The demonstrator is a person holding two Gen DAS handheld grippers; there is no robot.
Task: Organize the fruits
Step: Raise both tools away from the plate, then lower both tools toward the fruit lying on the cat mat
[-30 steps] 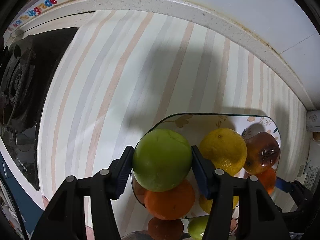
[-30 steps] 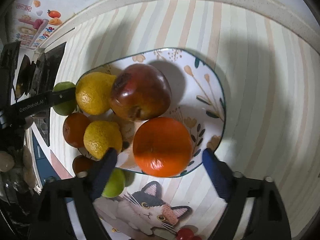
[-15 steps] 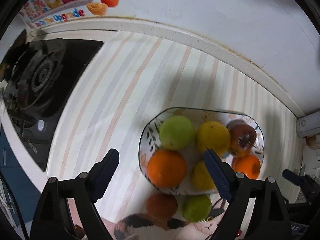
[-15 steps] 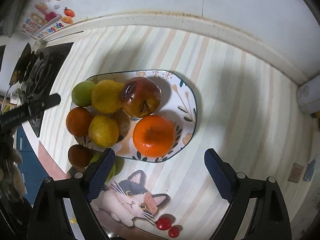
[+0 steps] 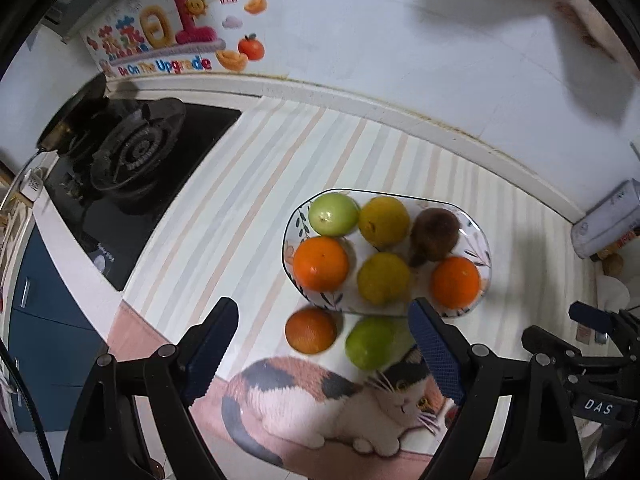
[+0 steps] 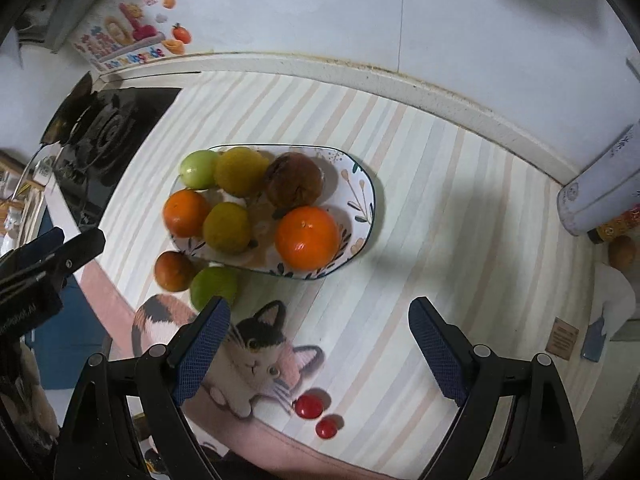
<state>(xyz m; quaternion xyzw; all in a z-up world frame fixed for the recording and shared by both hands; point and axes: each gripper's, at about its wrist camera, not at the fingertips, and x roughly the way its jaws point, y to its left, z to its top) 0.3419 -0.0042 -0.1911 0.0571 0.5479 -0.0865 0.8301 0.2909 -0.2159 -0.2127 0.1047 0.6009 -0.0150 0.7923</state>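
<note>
A black gas hob sits at the far left of a kitchen counter, with a colourful "Be On The Upgrade" sticker on the white wall behind it. To its right, a striped mat with a printed cat covers the counter.

On the mat lies an oval patterned plate holding six fruits. Along its far side, left to right: a green apple, a yellow citrus and a bruised brown-red apple. Along its near side: an orange, a second yellow citrus and a second orange. Just off the plate's near edge, on the mat, rest a darker orange fruit and a second green apple, close together. Two small red tomatoes lie well apart from the plate, near the cat print. At the far right, a white cylindrical container lies against the wall.

The left gripper hangs above the counter, pointing steeply down, its blue-padded jaws spread wide and empty; the two loose fruits show in the gap below. The right gripper is also tilted steeply down over the cat print, jaws wide apart, grasping nothing.
</note>
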